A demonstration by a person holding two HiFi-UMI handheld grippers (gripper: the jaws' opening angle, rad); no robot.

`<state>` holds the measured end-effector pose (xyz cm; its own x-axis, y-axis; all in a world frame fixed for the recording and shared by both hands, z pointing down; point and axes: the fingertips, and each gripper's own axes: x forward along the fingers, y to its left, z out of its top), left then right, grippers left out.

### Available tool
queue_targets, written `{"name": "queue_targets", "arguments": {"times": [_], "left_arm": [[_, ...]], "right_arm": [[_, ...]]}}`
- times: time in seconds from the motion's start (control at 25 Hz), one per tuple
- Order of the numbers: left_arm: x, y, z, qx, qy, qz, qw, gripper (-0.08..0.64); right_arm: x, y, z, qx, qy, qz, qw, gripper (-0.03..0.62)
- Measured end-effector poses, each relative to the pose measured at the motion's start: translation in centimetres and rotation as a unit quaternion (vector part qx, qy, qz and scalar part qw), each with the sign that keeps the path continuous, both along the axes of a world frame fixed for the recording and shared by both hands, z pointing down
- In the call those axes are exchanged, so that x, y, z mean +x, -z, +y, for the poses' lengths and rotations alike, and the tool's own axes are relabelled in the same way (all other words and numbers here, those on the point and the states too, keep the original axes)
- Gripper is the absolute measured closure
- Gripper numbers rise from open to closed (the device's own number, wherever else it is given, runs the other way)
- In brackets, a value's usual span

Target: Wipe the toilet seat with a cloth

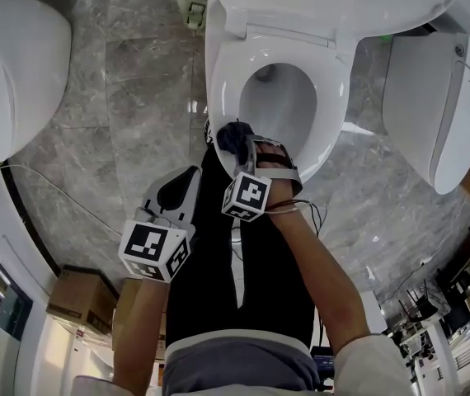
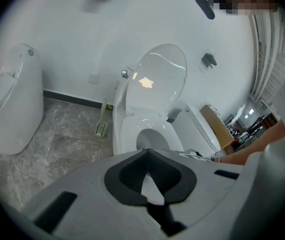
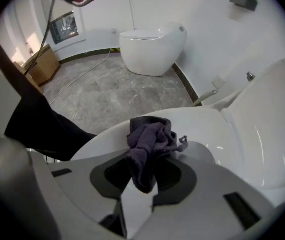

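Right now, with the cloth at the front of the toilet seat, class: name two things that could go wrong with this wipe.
1. The cloth hangs bunched from the right gripper next to the open bowl; if the grip loosens, it may drop in.
2. So wadded, it likely touches only a small patch of the toilet seat, leaving parts unwiped.

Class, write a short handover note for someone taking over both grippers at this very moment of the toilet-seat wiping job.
Right gripper: shut on the dark cloth, which is at the front edge of the toilet seat.
Left gripper: shut and empty, short of the toilet, over the floor.
Lid: raised.
Done: the cloth is gripped and brought to the seat.
Left: wipe all round the seat. How much is already wiped cannot be told.
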<state>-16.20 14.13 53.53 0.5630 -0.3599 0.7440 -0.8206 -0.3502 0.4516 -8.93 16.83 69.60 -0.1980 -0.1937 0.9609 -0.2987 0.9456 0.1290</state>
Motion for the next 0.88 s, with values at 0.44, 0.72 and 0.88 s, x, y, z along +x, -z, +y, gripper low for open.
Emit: {"name": "queue_targets", "arguments": {"times": [0.44, 0.72, 0.88], "left_arm": [[2.9, -0.2, -1.4, -0.008, -0.023, 0.002, 0.9997, 0.551], [6.2, -0.5, -1.1, -0.013, -0.048, 0.003, 0.9987, 0.551], [8.0, -0.5, -0.6, -0.016, -0.066, 0.003, 0.9977, 0.551]], "right_arm": [[2.4, -0.1, 6.5, -0.035, 0.041, 0.001, 0.999, 0.503], [4.9, -0.6, 11.0, -0.065, 0.005, 0.001, 0.998, 0.503], [5.8, -0.1, 12.4, -0.077, -0.002, -0.011, 0.997, 0.503]]}}
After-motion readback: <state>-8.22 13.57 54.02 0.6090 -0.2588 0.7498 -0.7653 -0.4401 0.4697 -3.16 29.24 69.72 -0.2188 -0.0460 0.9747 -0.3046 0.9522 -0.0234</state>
